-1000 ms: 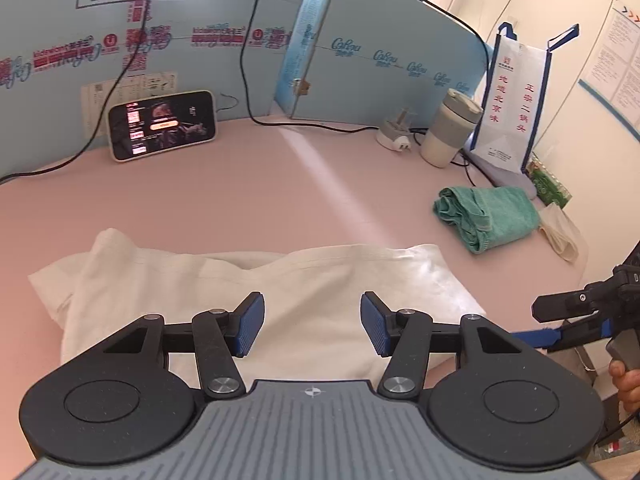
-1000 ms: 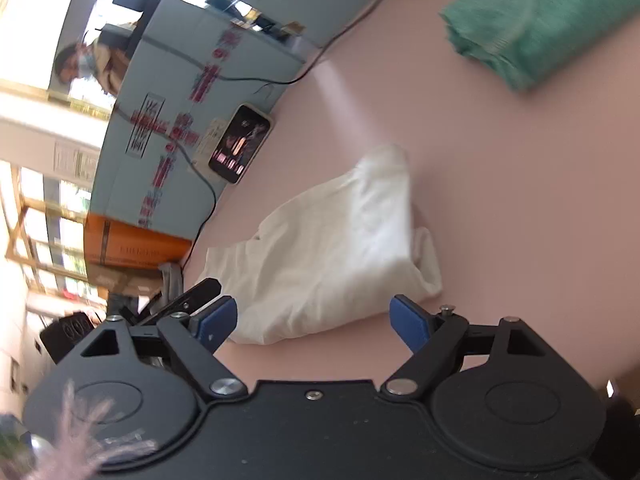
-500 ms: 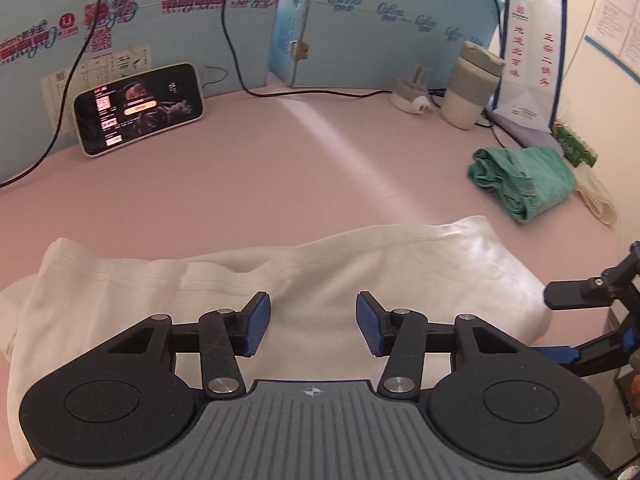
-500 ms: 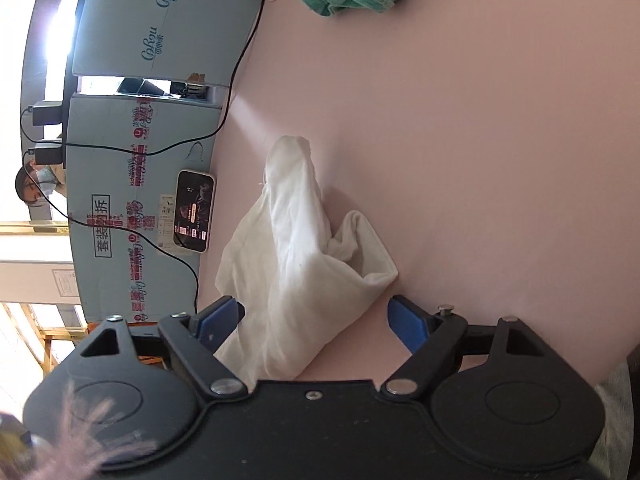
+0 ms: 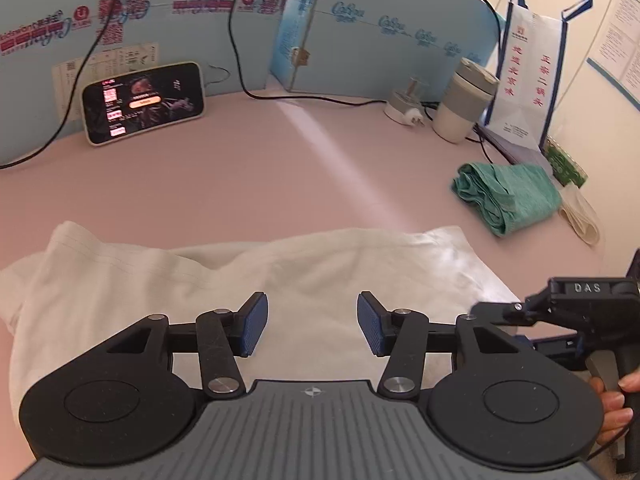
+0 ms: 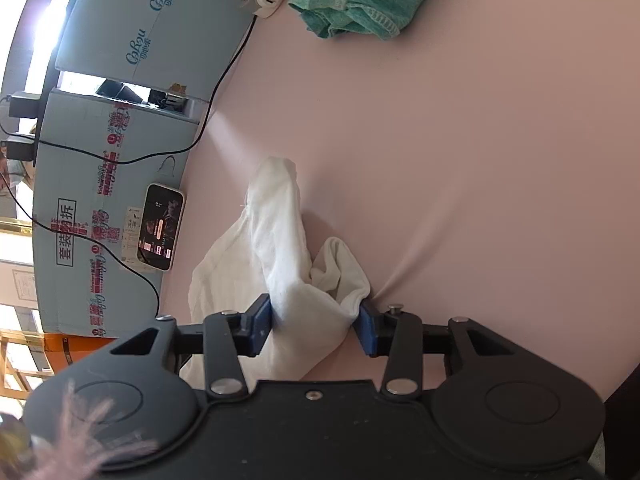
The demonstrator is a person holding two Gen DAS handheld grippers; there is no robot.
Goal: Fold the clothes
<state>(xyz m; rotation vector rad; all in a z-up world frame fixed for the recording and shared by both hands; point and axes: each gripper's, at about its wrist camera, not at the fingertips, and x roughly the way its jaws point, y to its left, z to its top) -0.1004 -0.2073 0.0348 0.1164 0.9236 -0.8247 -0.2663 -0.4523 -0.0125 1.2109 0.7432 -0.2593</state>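
Observation:
A white garment (image 5: 328,280) lies crumpled along the near side of the pink table (image 5: 256,184). My left gripper (image 5: 312,322) hovers over its middle, open, with nothing between the blue pads. My right gripper (image 6: 316,322) is at the garment's right end (image 6: 308,304). Both of its pads press a bunched fold of the white cloth, which fills the gap. In the left wrist view the right gripper (image 5: 532,312) shows at the garment's right edge, held by a person's hand (image 5: 616,404).
A folded green cloth (image 5: 508,196) lies at the right, with a pale cloth (image 5: 580,220) beside it. At the back stand a phone (image 5: 144,102), a cup (image 5: 464,100), a charger (image 5: 406,108), a white bag (image 5: 528,80), cables and blue panels (image 5: 380,32).
My right gripper has moved onto the garment's right end and its jaws have narrowed around the cloth. The left gripper stayed open above the garment, shifting slightly.

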